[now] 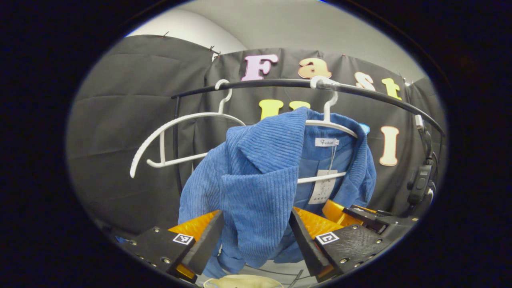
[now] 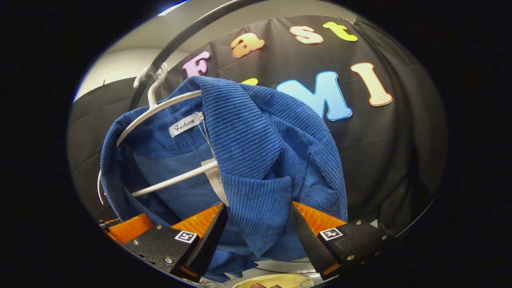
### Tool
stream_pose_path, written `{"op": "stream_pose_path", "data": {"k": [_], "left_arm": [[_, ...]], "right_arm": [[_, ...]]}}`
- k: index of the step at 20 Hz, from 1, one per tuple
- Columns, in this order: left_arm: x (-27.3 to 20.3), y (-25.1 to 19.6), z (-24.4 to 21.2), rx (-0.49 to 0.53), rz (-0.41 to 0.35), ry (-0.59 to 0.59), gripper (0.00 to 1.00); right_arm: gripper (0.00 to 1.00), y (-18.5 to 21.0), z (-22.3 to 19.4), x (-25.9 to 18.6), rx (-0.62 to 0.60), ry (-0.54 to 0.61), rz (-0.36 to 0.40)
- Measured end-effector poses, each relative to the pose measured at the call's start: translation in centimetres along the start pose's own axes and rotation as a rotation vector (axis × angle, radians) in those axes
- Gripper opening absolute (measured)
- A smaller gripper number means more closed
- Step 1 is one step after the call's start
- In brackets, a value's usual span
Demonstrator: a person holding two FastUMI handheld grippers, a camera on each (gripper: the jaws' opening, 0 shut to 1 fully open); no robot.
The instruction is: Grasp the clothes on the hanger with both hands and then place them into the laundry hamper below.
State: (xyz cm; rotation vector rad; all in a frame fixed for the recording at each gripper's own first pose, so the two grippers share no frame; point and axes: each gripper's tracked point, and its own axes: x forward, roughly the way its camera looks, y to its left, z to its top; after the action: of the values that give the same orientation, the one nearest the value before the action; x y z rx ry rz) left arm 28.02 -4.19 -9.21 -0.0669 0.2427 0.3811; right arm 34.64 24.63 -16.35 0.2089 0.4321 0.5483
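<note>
A blue corduroy jacket [image 1: 260,168] hangs on a white hanger [image 1: 332,124] from a black rail [image 1: 260,84]. In the left gripper view my left gripper [image 1: 257,214] stands open, with the jacket's near front panel hanging between its fingers. The right gripper [image 1: 352,216] shows low at the right, beside the jacket's other side. In the right gripper view the jacket [image 2: 256,140] is close up on its hanger [image 2: 160,108], and my right gripper [image 2: 259,208] is open with a lapel hanging between its fingers. A pale rim of the hamper [image 1: 240,281] [image 2: 276,280] lies below.
An empty white hanger [image 1: 168,140] hangs on the rail left of the jacket. A black device with a cable [image 1: 420,184] hangs at the rail's right end. A paper tag [image 1: 324,186] dangles inside the jacket. Black cloth walls close in behind.
</note>
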Motion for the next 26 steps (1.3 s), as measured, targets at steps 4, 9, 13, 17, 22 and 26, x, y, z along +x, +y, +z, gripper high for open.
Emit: {"op": "stream_pose_path", "data": {"k": [4,9,13,17,22,26], "left_arm": [[0.6,0.4,0.0,-0.003,0.042,-0.009,0.92],[1.6,1.5,1.6,0.056,0.098,-0.076,0.78],[1.2,2.0,1.3,0.104,0.106,-0.088,0.48],[0.7,2.1,1.2,0.084,0.097,-0.100,0.15],[0.0,1.5,1.5,0.033,0.005,-0.112,0.06],[-1.5,1.8,2.3,0.007,-0.032,-0.133,0.06]], "right_arm": [[0.95,-0.6,0.2,1.4,-0.014,-0.015,-0.020],[0.92,-1.5,1.7,2.1,-0.100,-0.073,-0.016],[0.60,-1.9,2.2,1.9,-0.130,-0.096,-0.021],[0.07,-2.7,3.2,1.4,-0.108,-0.121,-0.015],[0.02,-4.2,3.5,1.0,-0.096,-0.097,-0.011],[0.02,-5.6,5.0,0.4,-0.072,-0.129,-0.034]]}}
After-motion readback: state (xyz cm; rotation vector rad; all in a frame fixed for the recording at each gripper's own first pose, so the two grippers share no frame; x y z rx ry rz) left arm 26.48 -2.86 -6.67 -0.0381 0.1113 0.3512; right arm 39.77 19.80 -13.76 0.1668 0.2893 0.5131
